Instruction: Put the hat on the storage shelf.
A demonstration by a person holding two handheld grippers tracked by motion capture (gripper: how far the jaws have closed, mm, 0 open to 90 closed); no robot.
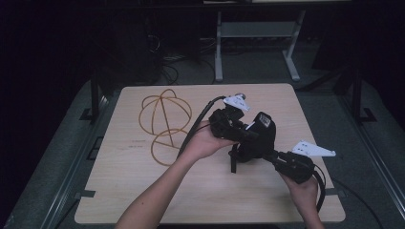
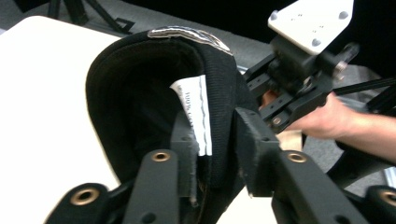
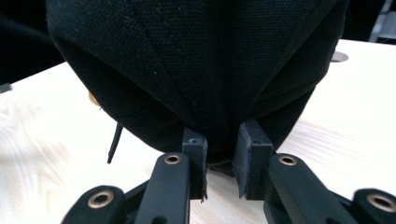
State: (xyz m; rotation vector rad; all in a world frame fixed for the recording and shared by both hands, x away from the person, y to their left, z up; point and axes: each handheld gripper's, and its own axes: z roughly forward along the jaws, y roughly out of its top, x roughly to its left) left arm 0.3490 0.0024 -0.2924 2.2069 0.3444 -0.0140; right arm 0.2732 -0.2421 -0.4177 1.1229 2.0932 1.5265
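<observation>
Cap (image 1: 260,136) hangs between both grippers, jaws of each pinching its fabric.

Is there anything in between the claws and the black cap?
No, nothing visible. The right claw pinches the black cap by its cloth, and the left claw has the cap's edge with the white label between its jaws.

The high view was dimly lit: the desk (image 1: 143,191) was evenly illuminated from above, while the surroundings were lost in near-black. Faint shadows were cast. In the gripper views the desk was overexposed to pale glare, the black cap (image 3: 196,60) was rendered with little detail, and nearby foreground parts were softly blurred.
</observation>
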